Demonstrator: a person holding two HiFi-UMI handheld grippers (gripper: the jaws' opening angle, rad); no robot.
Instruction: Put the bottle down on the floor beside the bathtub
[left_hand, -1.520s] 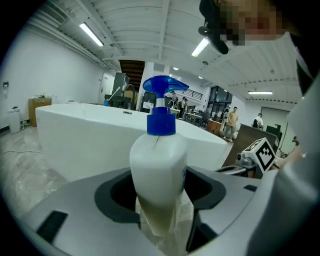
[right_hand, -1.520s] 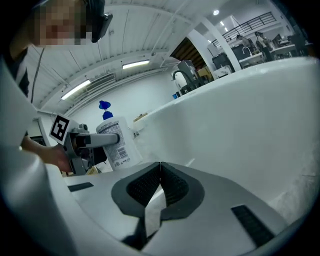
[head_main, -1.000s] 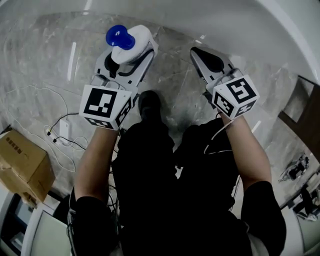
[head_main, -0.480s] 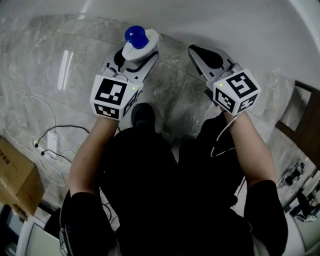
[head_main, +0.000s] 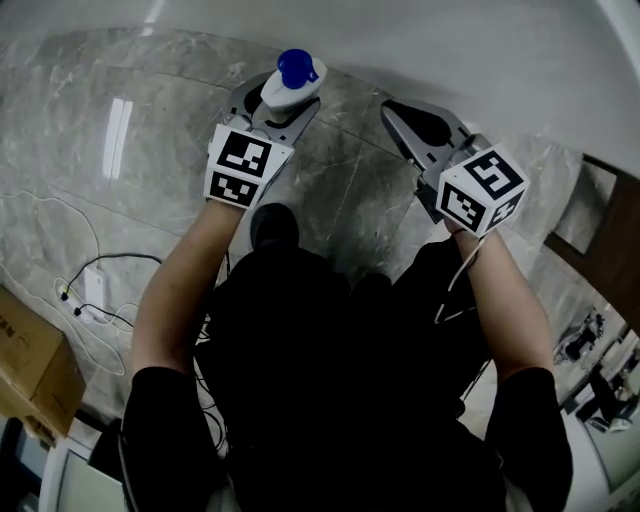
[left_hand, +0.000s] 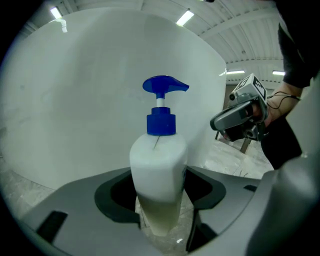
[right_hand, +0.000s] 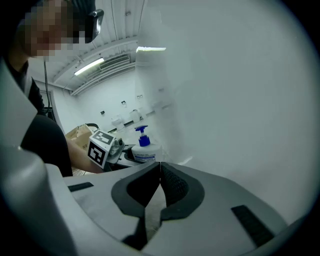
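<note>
A white pump bottle (head_main: 291, 79) with a blue pump head stands upright between the jaws of my left gripper (head_main: 276, 100), which is shut on its body. In the left gripper view the bottle (left_hand: 159, 165) fills the middle, low over the marble floor, with the white bathtub wall (left_hand: 75, 100) just behind it. Whether its base touches the floor I cannot tell. My right gripper (head_main: 418, 122) hangs to the right, shut with nothing in it. Its own view shows the closed right gripper (right_hand: 160, 167), the bottle (right_hand: 144, 148) and the tub wall (right_hand: 240, 100).
The bathtub's white rim (head_main: 450, 40) curves along the top of the head view above the grey marble floor (head_main: 150, 150). A cardboard box (head_main: 30, 360) and a power strip with cables (head_main: 95, 290) lie at the left. Dark furniture (head_main: 600, 230) stands at the right.
My left gripper has carried the bottle forward and to the right, closer to the bathtub wall. The right gripper has barely moved.
</note>
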